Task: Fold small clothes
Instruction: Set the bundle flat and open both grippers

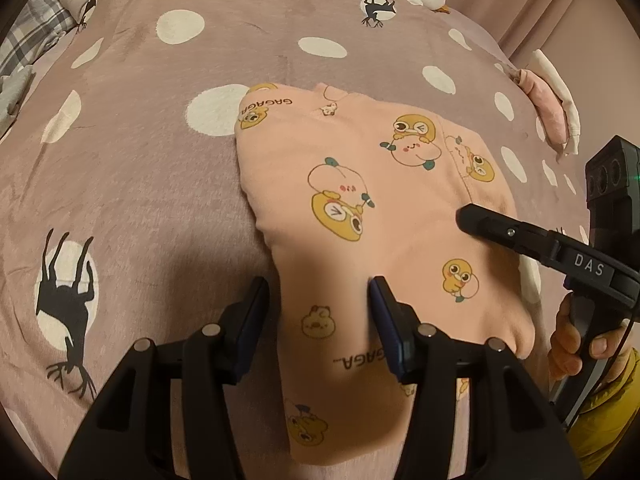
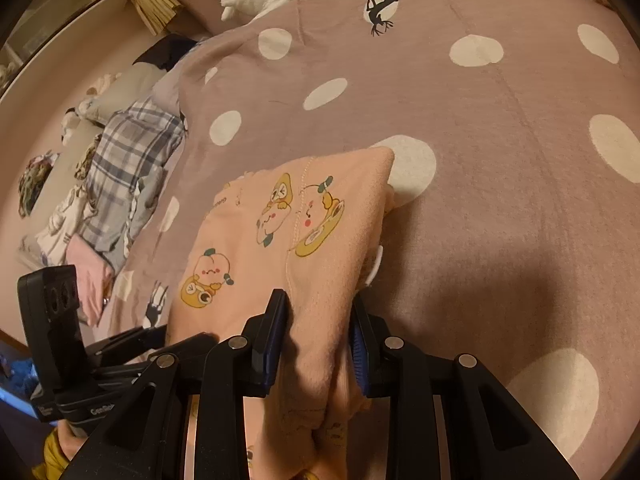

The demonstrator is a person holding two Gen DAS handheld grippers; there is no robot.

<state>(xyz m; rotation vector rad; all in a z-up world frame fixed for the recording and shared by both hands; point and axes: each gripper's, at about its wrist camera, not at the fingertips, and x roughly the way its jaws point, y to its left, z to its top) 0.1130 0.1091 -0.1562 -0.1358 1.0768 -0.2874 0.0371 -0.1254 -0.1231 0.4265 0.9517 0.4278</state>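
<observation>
Spread across everything: a mauve bedspread with white dots and black deer silhouettes. On it, near its middle, a peach-pink garment, folded into a long strip. Long axis running away from both cameras, the near end gathered at the grippers, the far end, neckline included, lying flat toward the pillow side. Soft fleecy cloth, printed with yellow ducklings, pale peach faces and "GAGAGA" lettering; a stitched seam down one panel.

Off at the bedspread's edge, a heap of other clothes, plaid among them.

Left gripper: jaws apart, straddling the garment's near edge, pads not pressing.

Right gripper: narrow, pinching a bunched fold of the garment.
</observation>
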